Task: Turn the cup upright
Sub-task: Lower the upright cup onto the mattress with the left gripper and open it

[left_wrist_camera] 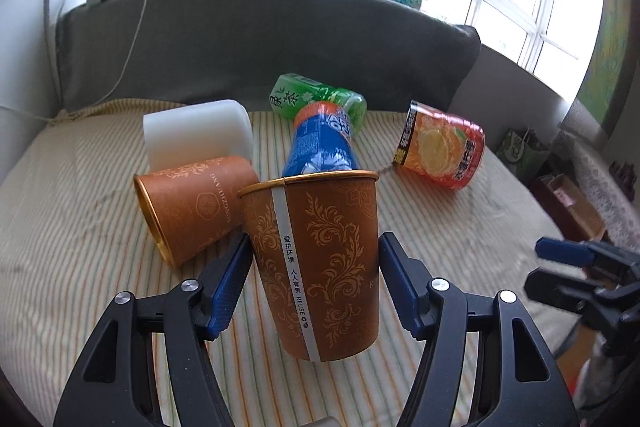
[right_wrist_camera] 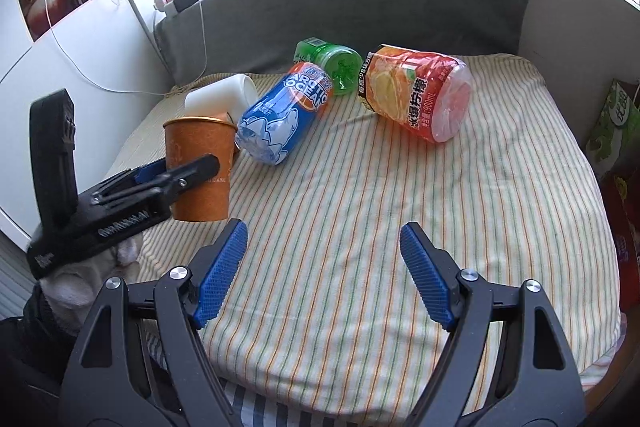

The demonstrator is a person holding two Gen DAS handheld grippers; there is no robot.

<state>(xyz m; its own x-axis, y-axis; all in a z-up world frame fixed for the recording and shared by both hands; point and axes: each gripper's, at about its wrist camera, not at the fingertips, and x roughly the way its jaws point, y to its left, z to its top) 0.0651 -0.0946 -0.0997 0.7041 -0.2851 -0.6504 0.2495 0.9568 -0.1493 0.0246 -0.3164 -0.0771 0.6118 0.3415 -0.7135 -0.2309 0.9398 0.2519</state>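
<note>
Two brown paper cups in play: one cup [left_wrist_camera: 316, 267] stands mouth-up, near vertical with a slight tilt, between the fingers of the left tool [left_wrist_camera: 316, 283]; the second cup [left_wrist_camera: 192, 207] lies on its side just left of it, mouth toward the camera-left, long axis roughly level with the bed [right_wrist_camera: 360, 227]. Left tool is spread to about cup width; from the left wrist view a thin gap shows on both sides, so I read it as releasing or barely touching, not clamping. In the right wrist view the cup base looks at or just above the striped cover; can't tell if it's seated. Right tool [right_wrist_camera: 324, 267] is wide apart, holding nothing, hovering over bare cover well right of both cups. Key relation: the lying cup sits just beside the left tool, far from the right, so left is the nearer one for it. Risk: the blue bottle [right_wrist_camera: 280, 115] lies right behind the upright cup and the white cup [left_wrist_camera: 198, 131] behind the lying one, tight cluster, soft surface, easy to knock over on retreat.
</note>
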